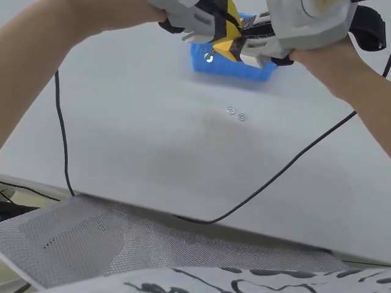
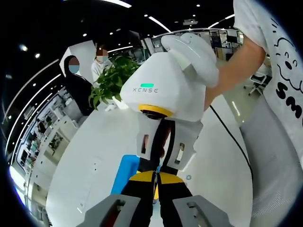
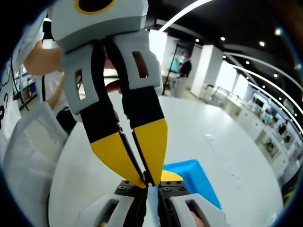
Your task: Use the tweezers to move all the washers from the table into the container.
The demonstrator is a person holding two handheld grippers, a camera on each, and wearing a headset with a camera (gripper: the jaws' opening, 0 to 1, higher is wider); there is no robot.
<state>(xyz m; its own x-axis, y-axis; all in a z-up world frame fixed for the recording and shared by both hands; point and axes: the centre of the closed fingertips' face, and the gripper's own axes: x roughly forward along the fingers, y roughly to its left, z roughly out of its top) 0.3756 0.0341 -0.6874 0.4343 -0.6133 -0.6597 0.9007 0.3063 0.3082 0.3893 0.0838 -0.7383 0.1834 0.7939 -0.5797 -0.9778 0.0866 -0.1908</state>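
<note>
One word readable: XENSE, on right tool [image 2: 158,169] white body.

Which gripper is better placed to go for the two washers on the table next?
The right gripper, narrowly: the washers lie on the table to its side of where both grippers' tips meet by the blue container. Which one holds the tweezers is unclear, and that would decide.

My left claw [image 3: 146,182] has a pale grey housing, slotted grey finger mounts and black jaws ending in yellow tips. My right claw [image 2: 159,166] wears a white shell marked XENSE, with a green strip and a yellow ring. A thin black cable [image 1: 60,134] runs from each. My shirt [image 2: 277,61] is white, short-sleeved, with black cartoon print.
</note>
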